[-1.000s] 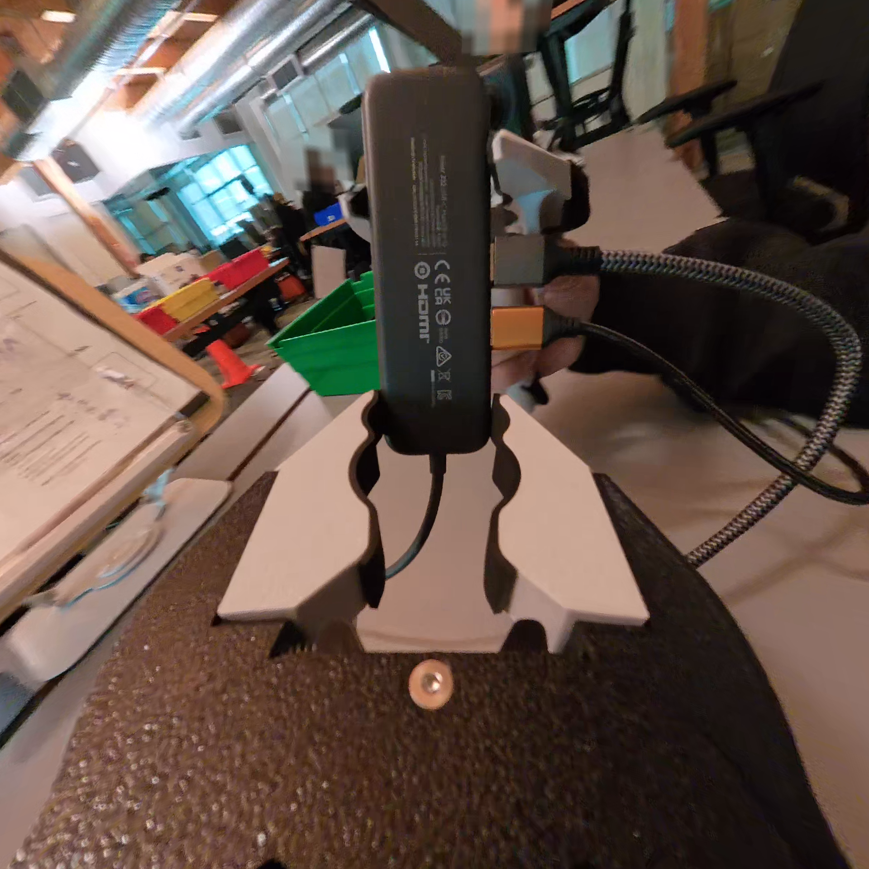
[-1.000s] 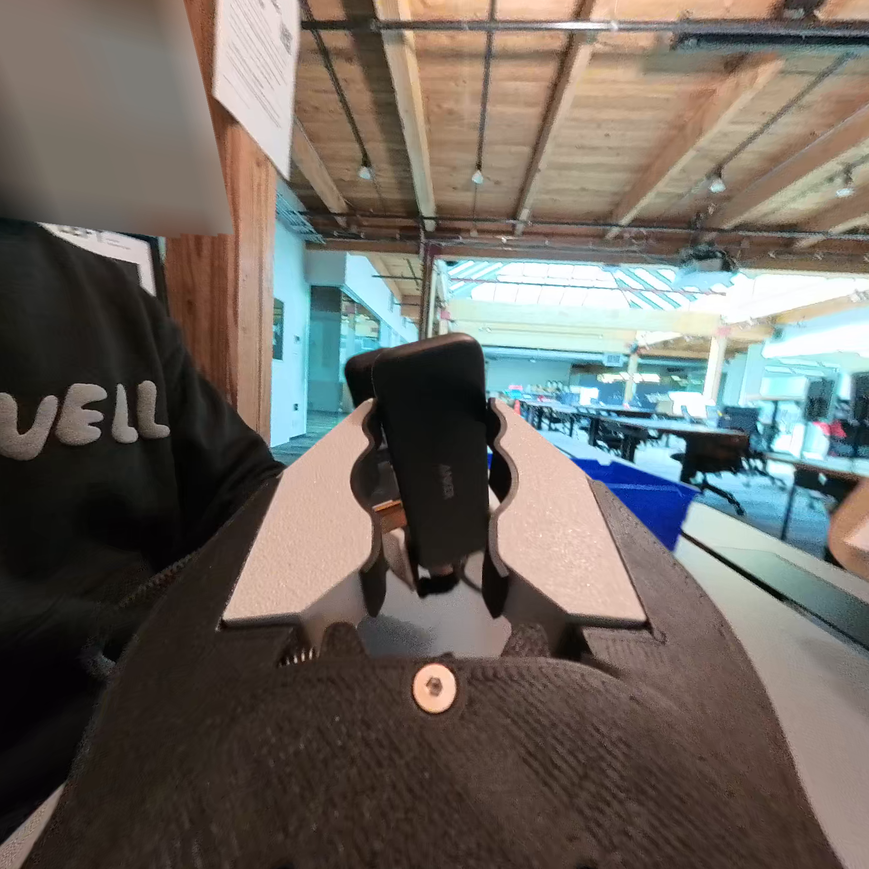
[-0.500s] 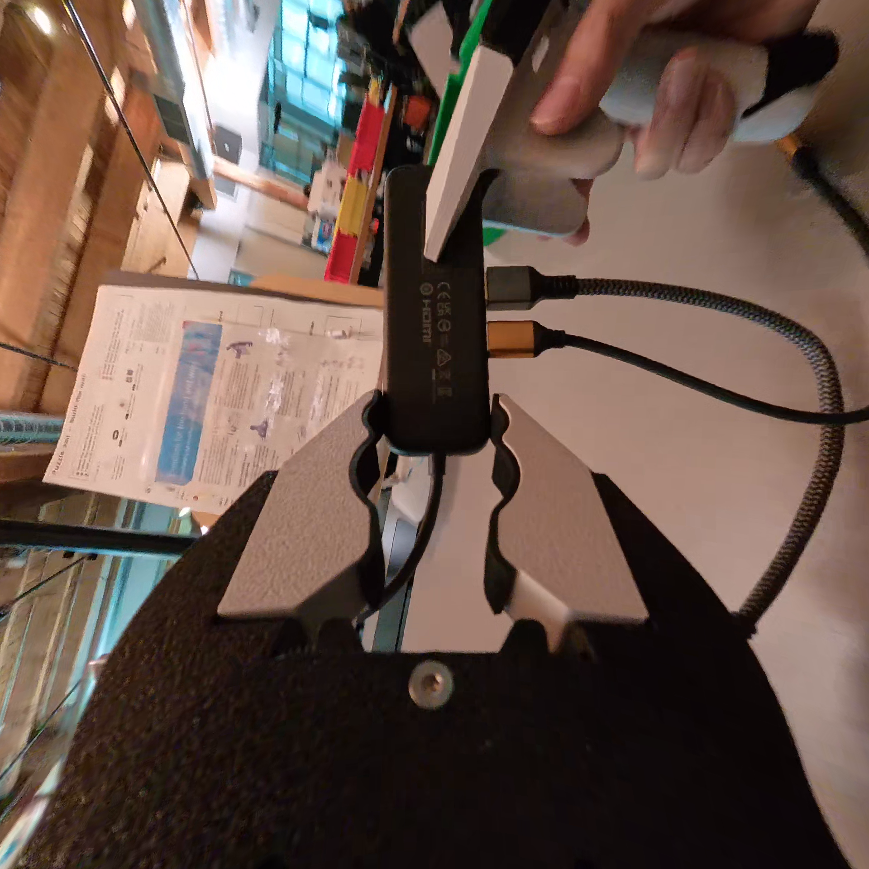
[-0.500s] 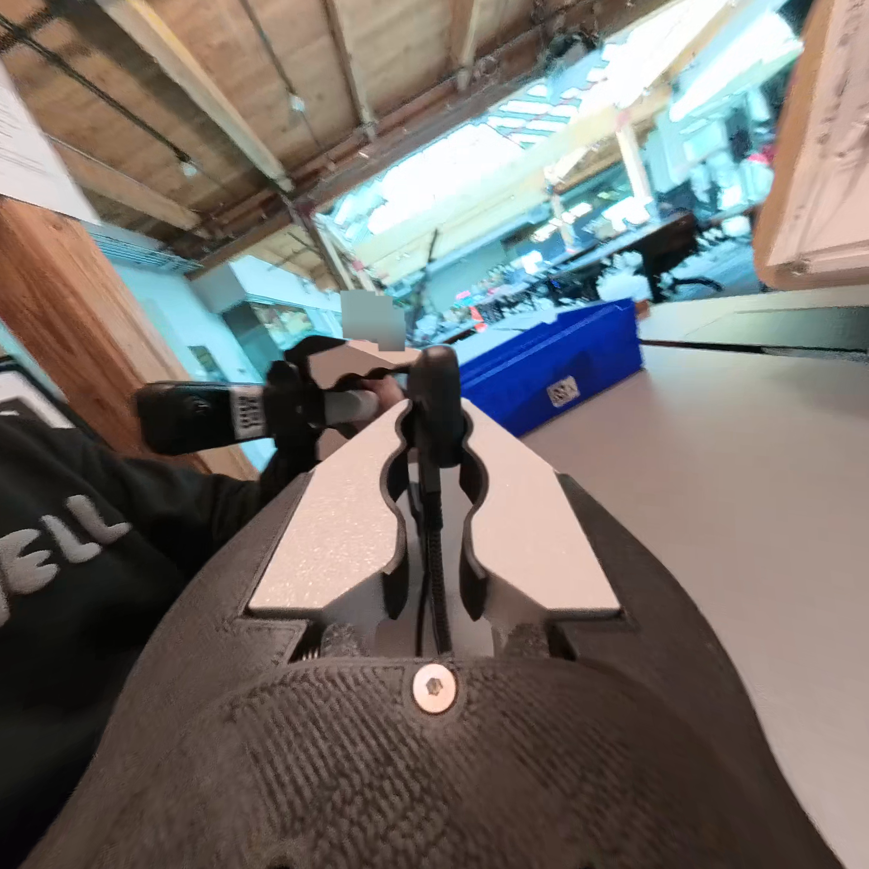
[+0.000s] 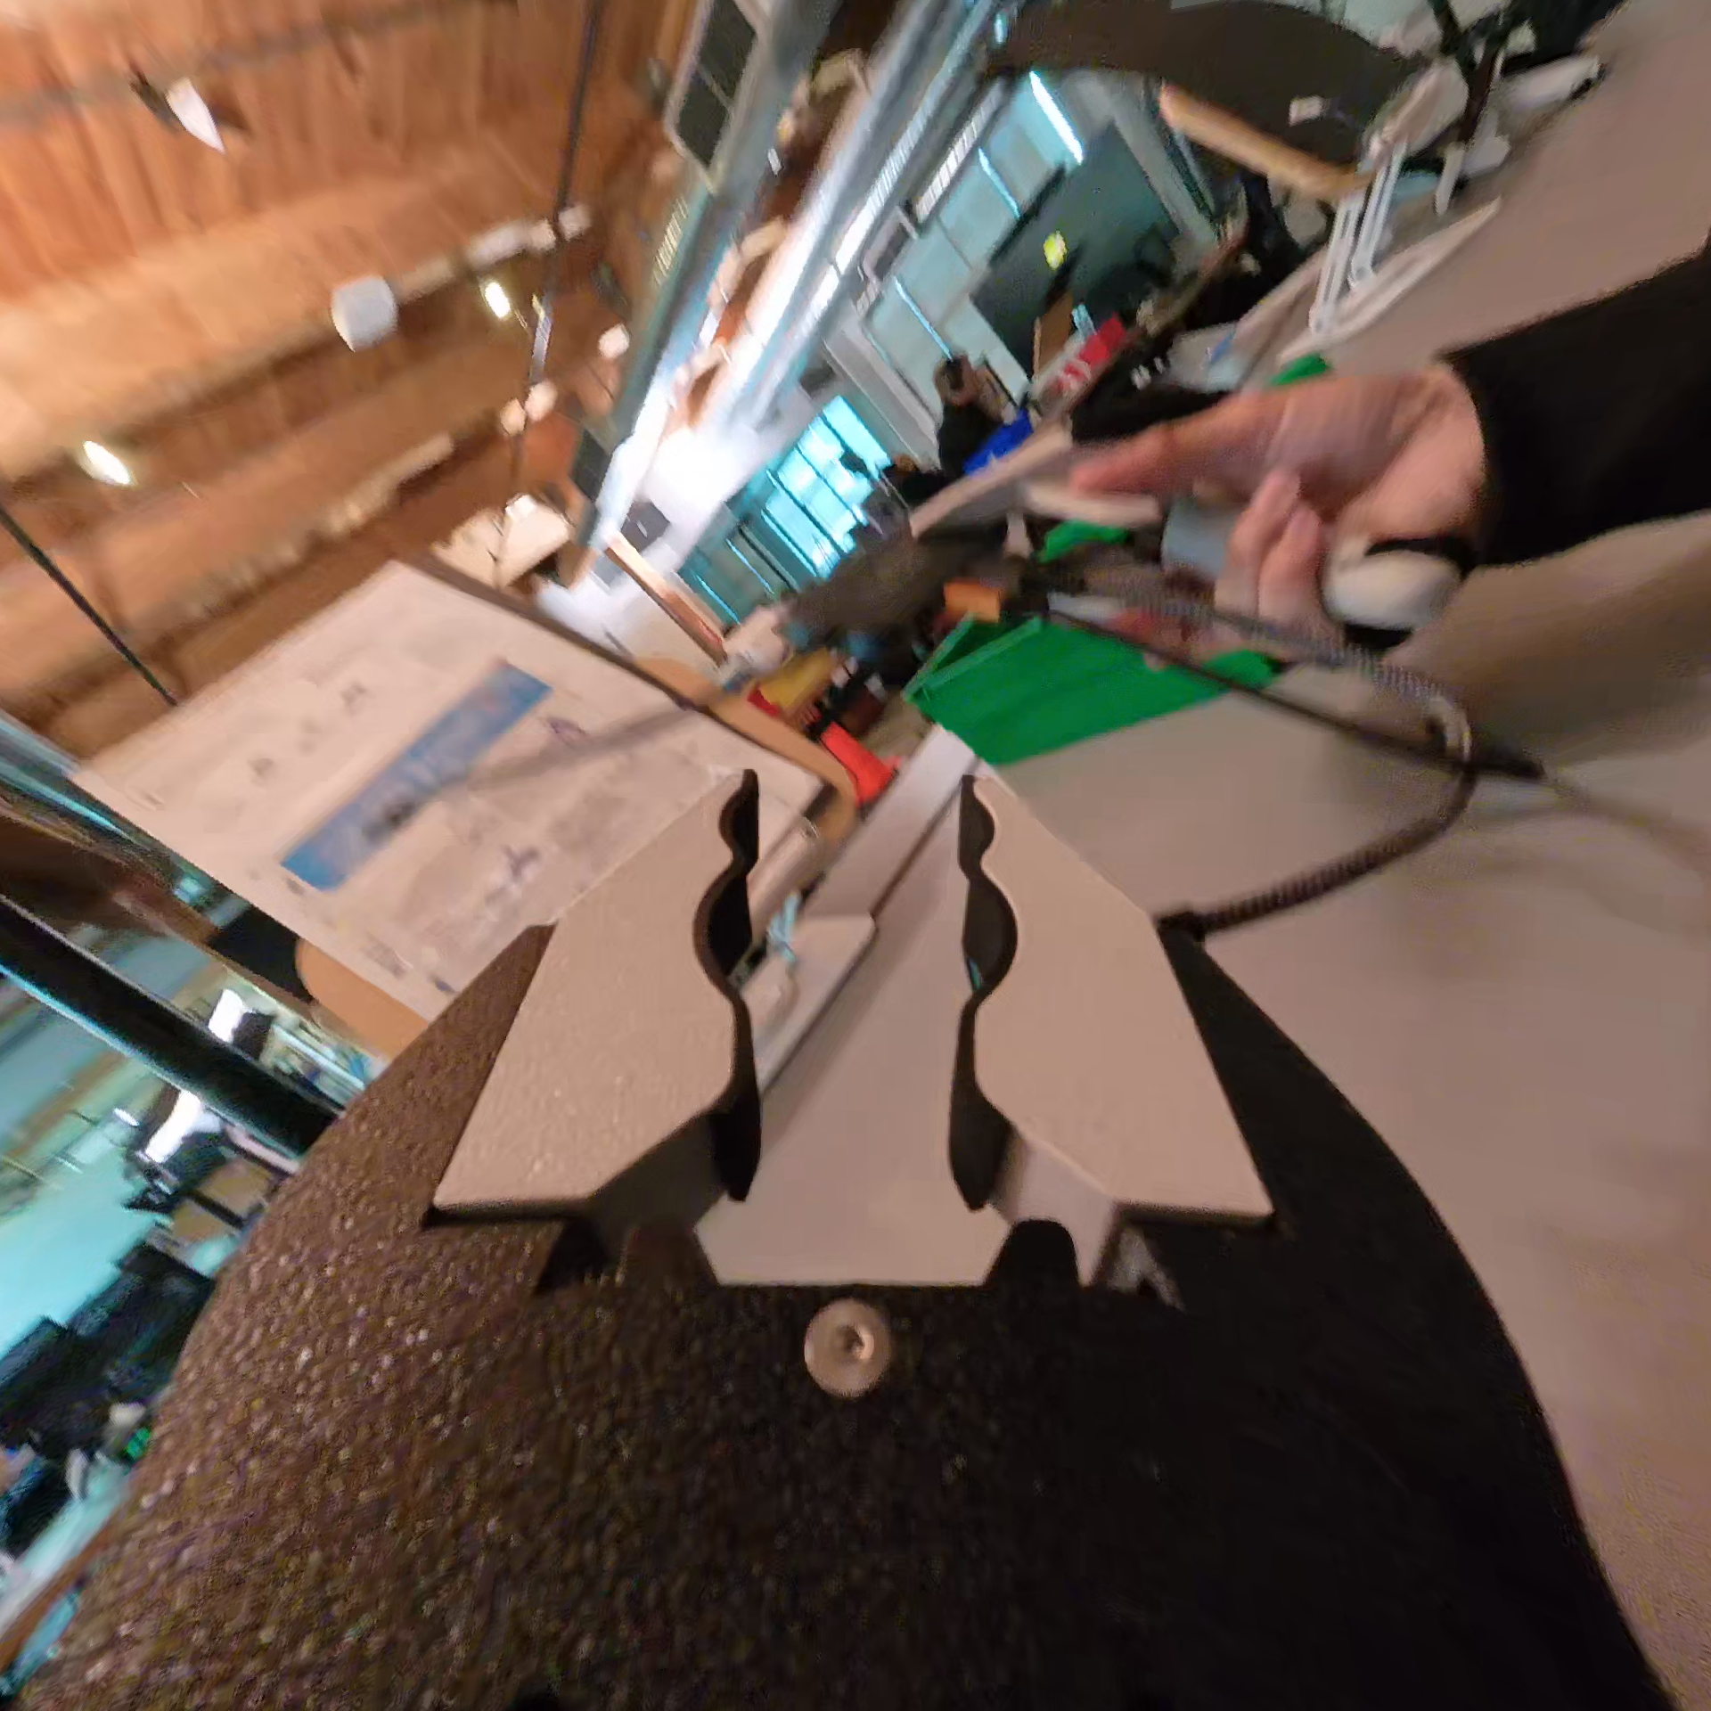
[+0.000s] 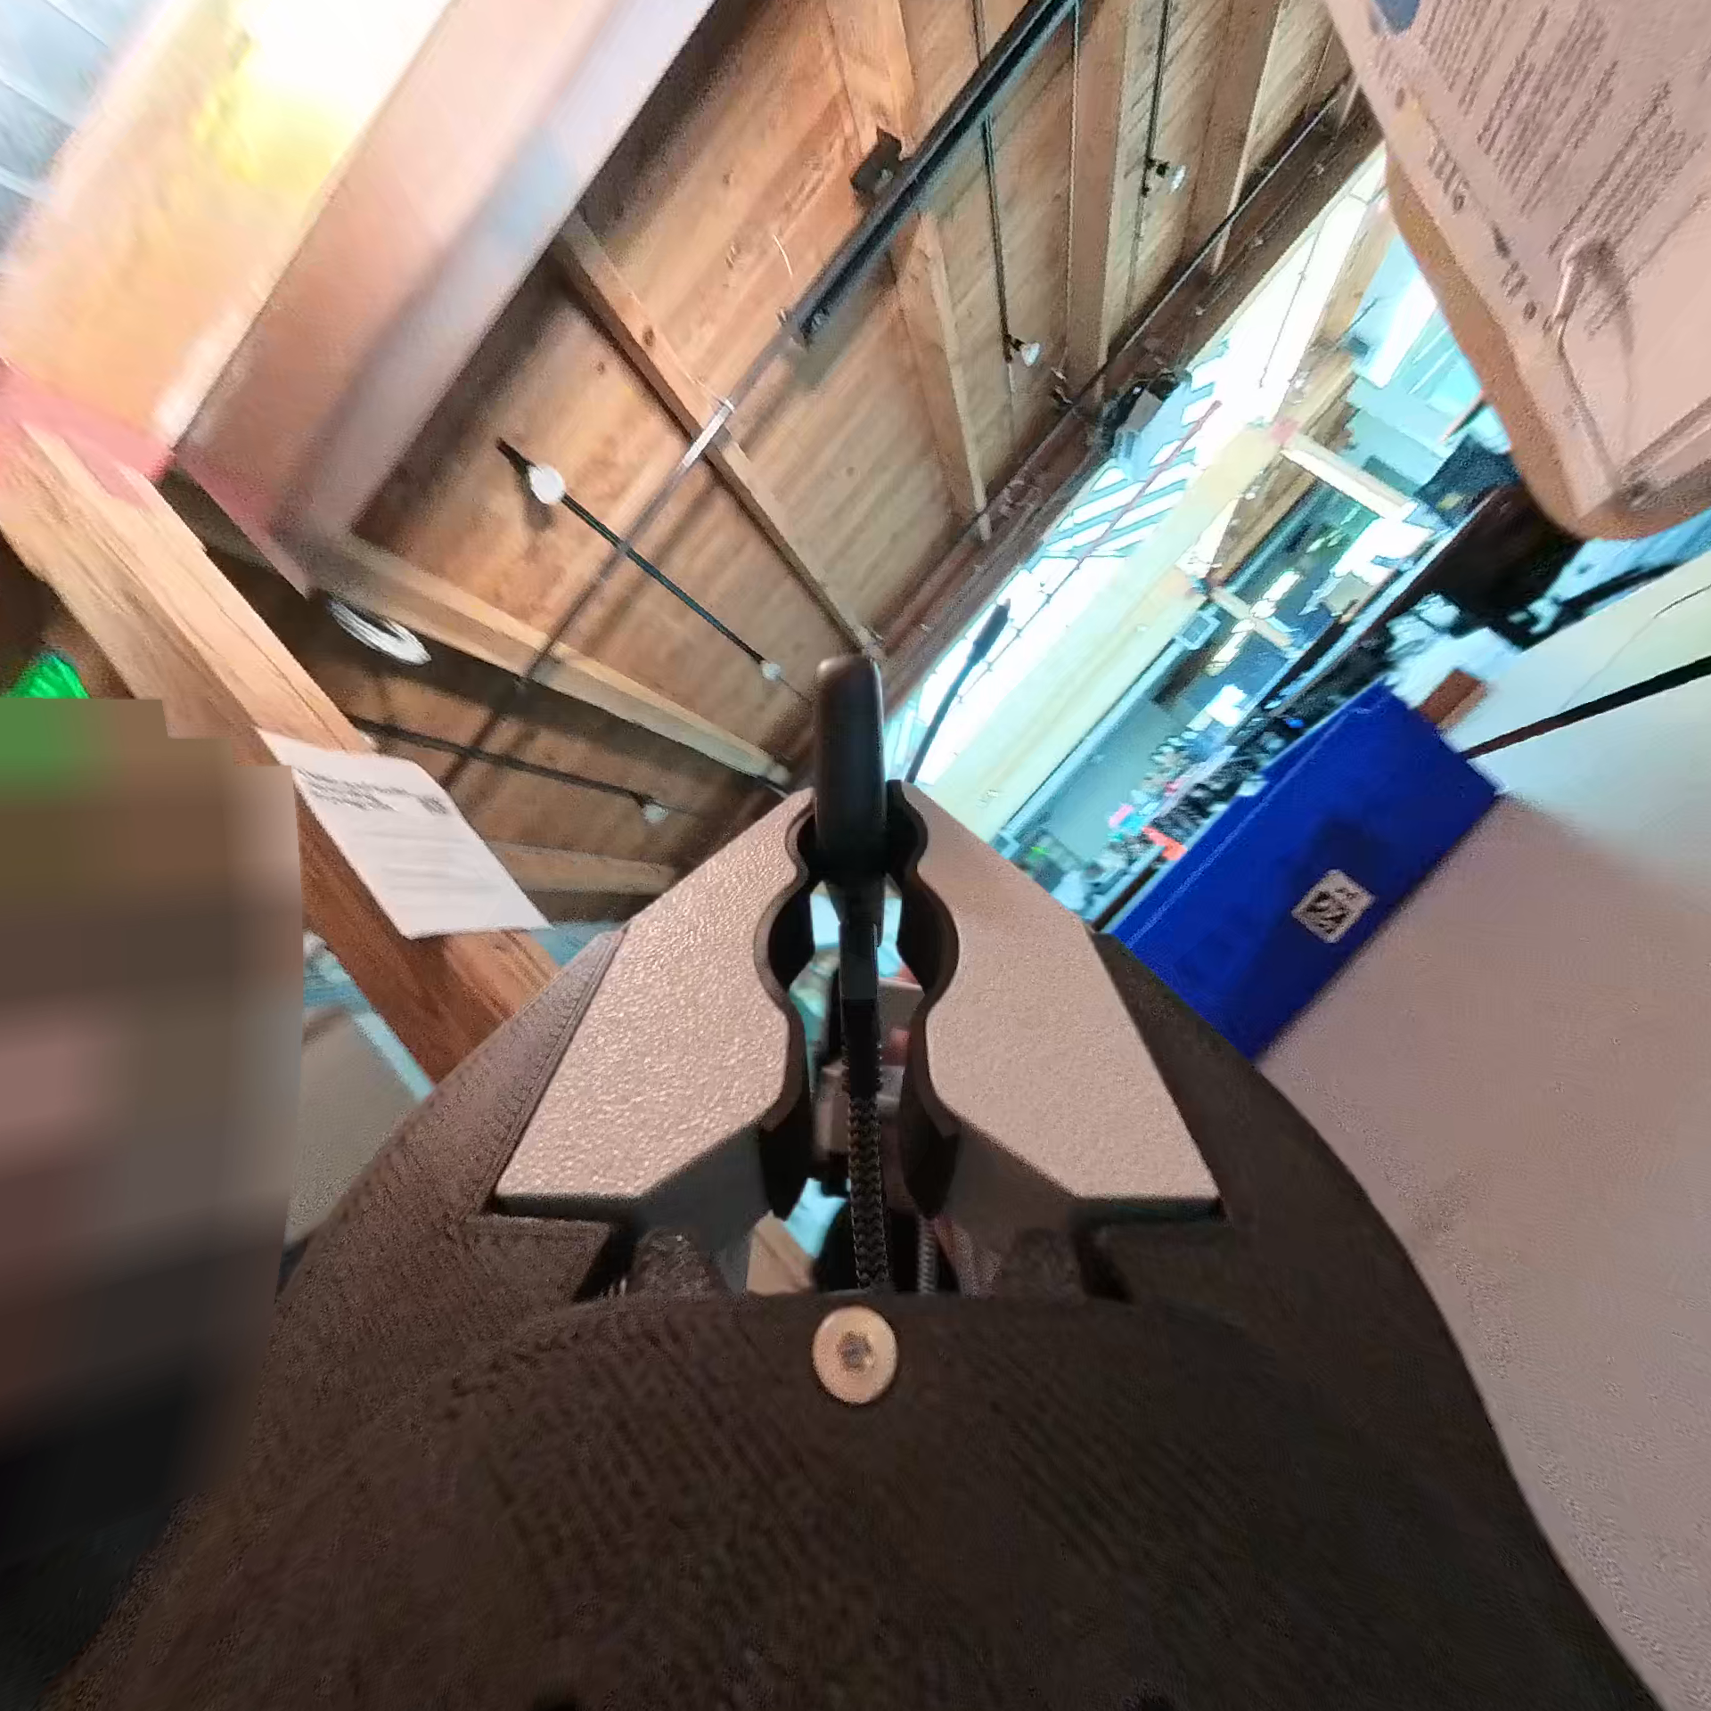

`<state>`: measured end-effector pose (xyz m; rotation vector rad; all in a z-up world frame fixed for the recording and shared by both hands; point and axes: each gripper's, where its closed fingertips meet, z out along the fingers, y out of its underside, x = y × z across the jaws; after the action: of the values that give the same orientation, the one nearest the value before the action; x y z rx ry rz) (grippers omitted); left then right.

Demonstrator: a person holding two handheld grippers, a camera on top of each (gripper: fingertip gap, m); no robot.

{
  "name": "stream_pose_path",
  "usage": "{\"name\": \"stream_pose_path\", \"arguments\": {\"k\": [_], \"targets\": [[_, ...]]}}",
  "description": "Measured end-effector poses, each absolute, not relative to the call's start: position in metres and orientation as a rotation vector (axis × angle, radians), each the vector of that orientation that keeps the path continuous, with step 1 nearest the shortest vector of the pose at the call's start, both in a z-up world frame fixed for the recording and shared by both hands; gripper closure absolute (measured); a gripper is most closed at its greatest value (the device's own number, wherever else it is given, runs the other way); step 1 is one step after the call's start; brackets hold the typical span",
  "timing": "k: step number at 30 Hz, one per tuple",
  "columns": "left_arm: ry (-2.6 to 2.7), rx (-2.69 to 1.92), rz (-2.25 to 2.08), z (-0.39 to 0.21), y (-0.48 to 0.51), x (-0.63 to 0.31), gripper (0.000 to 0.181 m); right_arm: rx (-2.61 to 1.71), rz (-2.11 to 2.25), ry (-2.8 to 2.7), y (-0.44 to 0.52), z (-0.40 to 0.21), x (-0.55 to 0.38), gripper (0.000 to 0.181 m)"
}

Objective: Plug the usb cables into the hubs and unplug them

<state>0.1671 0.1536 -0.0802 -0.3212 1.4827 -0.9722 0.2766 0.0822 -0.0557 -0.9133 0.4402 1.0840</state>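
surface: pale tabletop [image 5: 1389, 1065], bare under and ahead of left gripper; workshop behind, wood-beam ceiling, heavy motion blur
left gripper [image 5: 856, 805]: jaws apart, nothing between them, tilted over the table
right gripper [image 6: 856, 815]: clamped edge-on around dark hub [image 6: 847, 741], tips pinching its lower end; hub's own lead runs back between the fingers
right gripper from left view: held by hand [image 5: 1315, 481], up and right, blurred; exact jaw state unreadable from that side
cables: braided cable [image 5: 1342, 861] and thinner black one [image 5: 1342, 722] trail from the hub area down onto the table; plugs too smeared to confirm seated
step (judgement): hub carried by right alone; left free for a plug grab, likely unplug
how to do it well: steady right first, keep hub still; close left on plug shell not the cord; pull straight along port axis, no twisting
clearance near: open table right of left gripper; cable loop lies there, snag risk
clearance mid: clipboard with paper sheet [image 5: 417, 787] close on left, green bin [image 5: 1046, 685] ahead
clearance far: blue bin [image 6: 1296, 889] at table edge in right view; board edge overhead upper right
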Motion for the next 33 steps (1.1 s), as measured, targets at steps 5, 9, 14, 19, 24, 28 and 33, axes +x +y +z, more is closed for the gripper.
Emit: {"name": "stream_pose_path", "arguments": {"k": [5,9,14,19,24,28,33], "targets": [[1.573,-0.363,-1.131,-0.096,0.149,0.188,0.125,-0.918,1.213,0.394,0.094,-0.055,0.255,0.171],[1.572,-0.317,-1.181,-0.085,0.134,0.198,0.125,-0.982,1.265,0.425,0.106,-0.071,0.246,0.171],[1.588,-0.330,-1.170,-0.089,0.130,0.207,0.137,-1.009,1.299,0.456,0.113,-0.081,0.243,0.171],[1.612,-0.334,-1.182,-0.092,0.126,0.207,0.136,-1.033,1.297,0.464,0.116,-0.087,0.242,0.171],[1.648,-0.398,-1.162,-0.093,0.127,0.211,0.136,-1.020,1.289,0.472,0.115,-0.087,0.247,0.171],[1.640,-0.479,-1.071,-0.096,0.133,0.223,0.136,-1.093,1.139,0.495,0.118,-0.097,0.259,0.162],[1.440,-0.680,-0.933,-0.091,0.182,0.244,0.136,-1.377,0.432,0.345,0.107,-0.090,0.279,0.109]]}}
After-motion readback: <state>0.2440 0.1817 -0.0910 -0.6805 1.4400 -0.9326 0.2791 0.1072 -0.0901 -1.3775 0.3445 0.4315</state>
